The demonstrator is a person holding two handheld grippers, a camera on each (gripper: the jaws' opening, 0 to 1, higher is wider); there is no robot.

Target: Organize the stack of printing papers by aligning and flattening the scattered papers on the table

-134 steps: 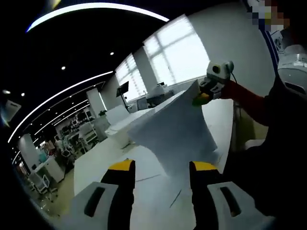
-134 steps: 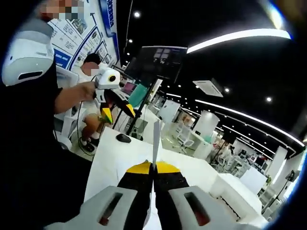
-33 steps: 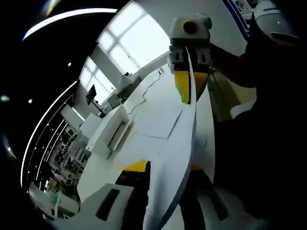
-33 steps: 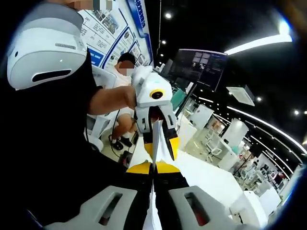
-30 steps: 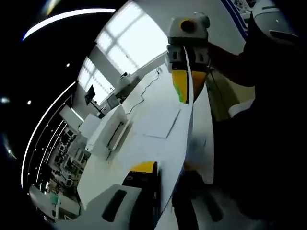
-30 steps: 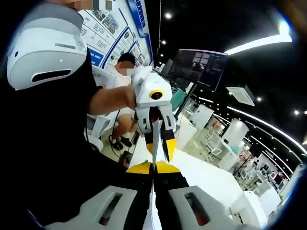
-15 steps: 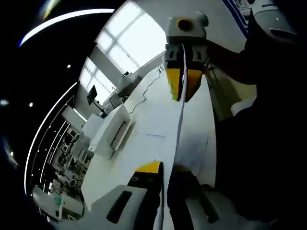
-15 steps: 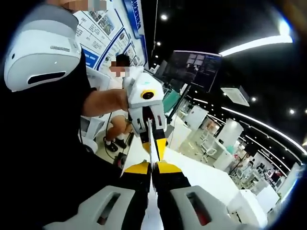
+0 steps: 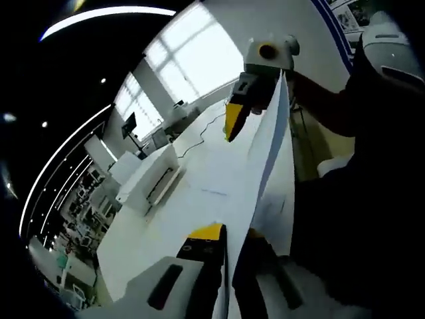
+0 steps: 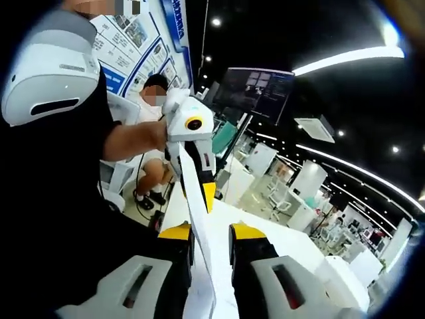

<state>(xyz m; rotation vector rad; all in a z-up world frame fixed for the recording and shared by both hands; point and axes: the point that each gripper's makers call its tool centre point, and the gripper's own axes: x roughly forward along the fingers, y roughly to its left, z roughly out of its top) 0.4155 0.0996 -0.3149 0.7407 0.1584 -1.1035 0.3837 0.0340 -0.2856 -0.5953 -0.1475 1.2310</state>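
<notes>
A white sheet of paper (image 9: 265, 149) hangs in the air, stretched between both grippers above the white table (image 9: 199, 166). In the left gripper view my left gripper (image 9: 228, 239) is shut on the sheet's near edge. At the far end stands my right gripper (image 9: 252, 129), one yellow jaw beside the sheet. In the right gripper view my right gripper (image 10: 211, 232) is open, and the sheet (image 10: 198, 226) runs edge-on through the gap between its jaws. The left gripper (image 10: 199, 196) pinches the sheet's far end there. More paper (image 9: 271, 214) lies flat on the table under the sheet.
A white box-shaped machine (image 9: 149, 181) stands on the table's left side. The person's dark clothing (image 9: 358, 219) takes up the right. In the right gripper view a seated person (image 10: 149, 126) and a dark screen (image 10: 255, 93) are behind, with table surface (image 10: 285, 242) ahead.
My left gripper has shut on the sheet's edge. After that my right gripper's jaws have parted, so it no longer pinches the sheet. The sheet has tilted.
</notes>
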